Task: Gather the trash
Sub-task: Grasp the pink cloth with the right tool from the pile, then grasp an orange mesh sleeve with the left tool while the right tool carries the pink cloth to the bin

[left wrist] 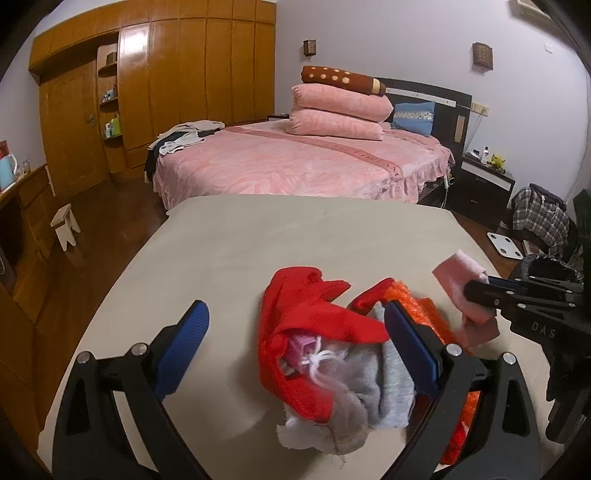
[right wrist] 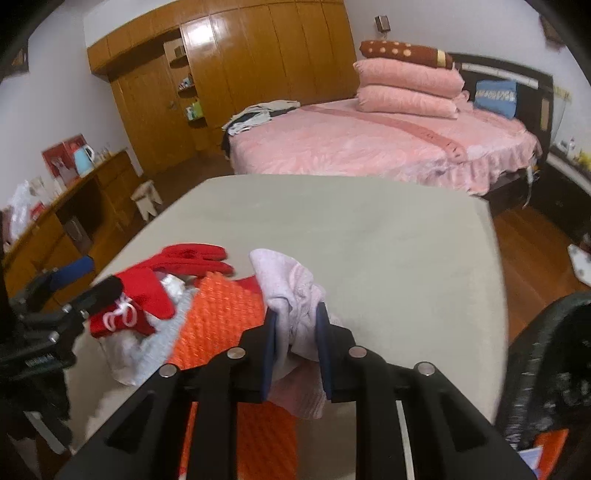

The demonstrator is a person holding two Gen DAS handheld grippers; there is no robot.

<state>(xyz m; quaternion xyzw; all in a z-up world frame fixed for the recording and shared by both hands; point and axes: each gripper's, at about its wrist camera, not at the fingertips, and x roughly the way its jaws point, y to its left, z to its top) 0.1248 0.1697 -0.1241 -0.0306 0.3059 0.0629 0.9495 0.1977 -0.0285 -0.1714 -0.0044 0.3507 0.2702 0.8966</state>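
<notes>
While your right gripper [right wrist: 295, 332] pinches the pink rag [right wrist: 291, 291] just above the table [right wrist: 369, 229], the bin [right wrist: 546, 354] (a dark rim at lower right) lies to its right, nearest that hand. The rag stands upright between the pads, long axis vertical. Your left gripper [left wrist: 295, 343] is spread wide around the red cloth [left wrist: 314, 332], not pressing it.

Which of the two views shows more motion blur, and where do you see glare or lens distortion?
Right wrist view: blurrier, smeared toward the right edge and around the black bin; glare on the wardrobe. Left wrist view: sharper, a glare streak on the wardrobe; fisheye bends the table edge in both, with dark corners.
</notes>
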